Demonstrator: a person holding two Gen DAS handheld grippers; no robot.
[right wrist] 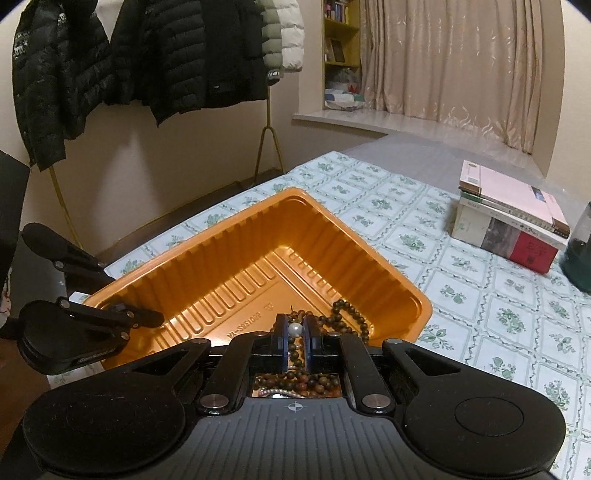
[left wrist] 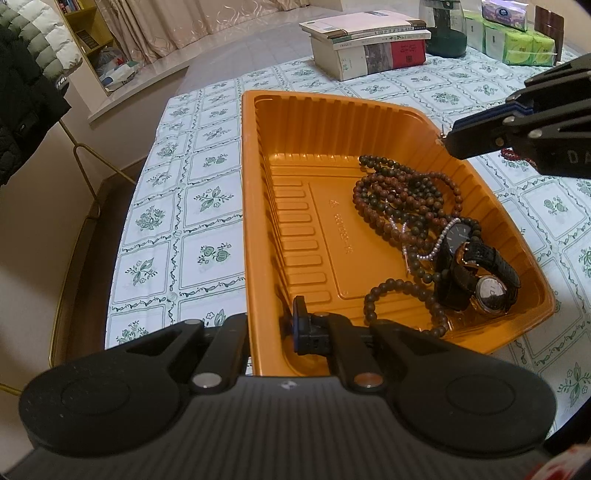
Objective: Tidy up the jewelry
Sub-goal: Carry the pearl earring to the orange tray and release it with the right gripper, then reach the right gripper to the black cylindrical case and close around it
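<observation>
An orange plastic tray [left wrist: 295,122] sits on the patterned tablecloth and holds brown bead strings [left wrist: 402,195], a thin pearl strand [left wrist: 432,243] and two watches [left wrist: 476,273]. My left gripper [left wrist: 275,325] is shut on the tray's near rim, one finger [left wrist: 306,328] inside the tray. My right gripper [right wrist: 295,332] is shut on a small pearl earring [right wrist: 294,328] and hovers over the tray's bead corner [right wrist: 347,317]. In the left wrist view the right gripper [left wrist: 448,140] holds the earring above the tray's right rim.
A stack of books [left wrist: 369,44] lies on the table beyond the tray. A dark glass jar [left wrist: 445,29] and tissue packs [left wrist: 517,40] stand at the far right. A red bracelet [left wrist: 511,153] lies on the cloth behind the right gripper. Jackets [right wrist: 110,62] hang on a gold rack.
</observation>
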